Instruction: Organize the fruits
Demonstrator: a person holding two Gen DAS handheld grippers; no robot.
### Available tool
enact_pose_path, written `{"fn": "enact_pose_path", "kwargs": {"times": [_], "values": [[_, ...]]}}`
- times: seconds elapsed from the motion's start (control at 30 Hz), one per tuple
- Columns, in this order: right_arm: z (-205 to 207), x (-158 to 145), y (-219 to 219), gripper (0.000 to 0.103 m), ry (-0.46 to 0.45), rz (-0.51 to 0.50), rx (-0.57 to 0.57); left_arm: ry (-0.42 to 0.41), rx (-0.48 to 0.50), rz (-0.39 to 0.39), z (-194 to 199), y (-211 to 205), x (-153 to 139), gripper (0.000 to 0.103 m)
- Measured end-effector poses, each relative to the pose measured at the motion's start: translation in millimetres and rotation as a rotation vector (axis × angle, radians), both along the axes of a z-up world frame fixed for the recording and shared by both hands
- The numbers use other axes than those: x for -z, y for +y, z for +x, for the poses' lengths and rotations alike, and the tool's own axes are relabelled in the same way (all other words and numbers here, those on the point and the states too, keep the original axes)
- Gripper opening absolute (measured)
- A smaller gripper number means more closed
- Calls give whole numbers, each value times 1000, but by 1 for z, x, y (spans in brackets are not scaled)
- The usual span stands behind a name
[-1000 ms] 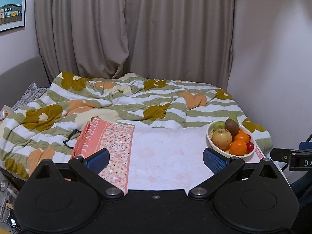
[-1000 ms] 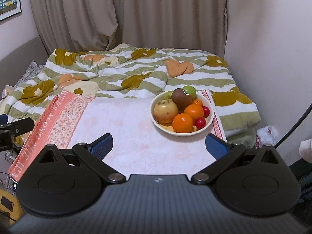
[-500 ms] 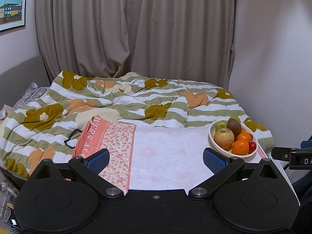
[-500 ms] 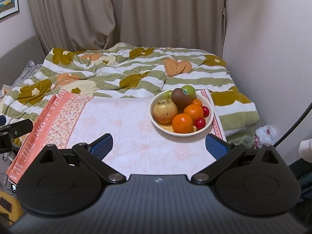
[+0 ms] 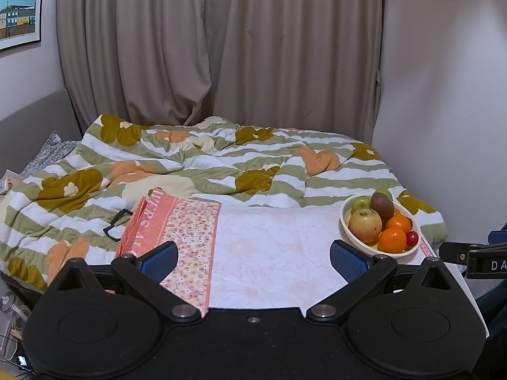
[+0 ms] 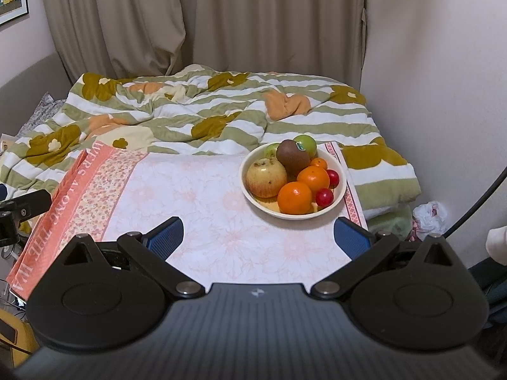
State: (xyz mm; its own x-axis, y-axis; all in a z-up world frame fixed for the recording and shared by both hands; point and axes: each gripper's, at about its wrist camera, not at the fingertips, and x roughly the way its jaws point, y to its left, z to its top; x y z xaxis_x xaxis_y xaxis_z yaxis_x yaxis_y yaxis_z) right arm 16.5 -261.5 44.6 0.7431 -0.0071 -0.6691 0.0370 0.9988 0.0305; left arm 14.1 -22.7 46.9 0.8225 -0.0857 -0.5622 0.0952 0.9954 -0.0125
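A cream bowl point(image 6: 250, 196) of fruit stands on the right of a table with a pink floral cloth point(image 6: 202, 202). It holds a yellowish apple point(image 6: 265, 177), a brown kiwi point(image 6: 292, 155), several oranges point(image 6: 294, 197), two small red fruits point(image 6: 324, 197) and green apples point(image 6: 306, 144). My right gripper point(image 6: 257, 237) is open and empty, short of the bowl. The bowl also shows in the left wrist view point(image 5: 355, 236), at the right. My left gripper point(image 5: 253, 257) is open and empty over the cloth point(image 5: 266, 253).
A rumpled striped flower quilt point(image 5: 202, 164) covers the bed behind the table. Black glasses point(image 5: 116, 223) lie on it at the left. Curtains point(image 5: 221, 50) hang behind, a wall point(image 6: 437, 82) is close on the right, and a plastic bag point(image 6: 429, 215) lies on the floor.
Both views have shifted slightly: the bowl sits a little higher in the right wrist view and farther right in the left. Both grippers stay open and empty.
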Motion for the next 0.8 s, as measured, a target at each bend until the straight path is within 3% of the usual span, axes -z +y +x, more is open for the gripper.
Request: {"fn": "enact_pose_path", "kwargs": {"times": [0.8], "values": [[3, 7, 8, 103, 10, -10, 0, -2, -22, 10, -1, 6, 2, 103]]}}
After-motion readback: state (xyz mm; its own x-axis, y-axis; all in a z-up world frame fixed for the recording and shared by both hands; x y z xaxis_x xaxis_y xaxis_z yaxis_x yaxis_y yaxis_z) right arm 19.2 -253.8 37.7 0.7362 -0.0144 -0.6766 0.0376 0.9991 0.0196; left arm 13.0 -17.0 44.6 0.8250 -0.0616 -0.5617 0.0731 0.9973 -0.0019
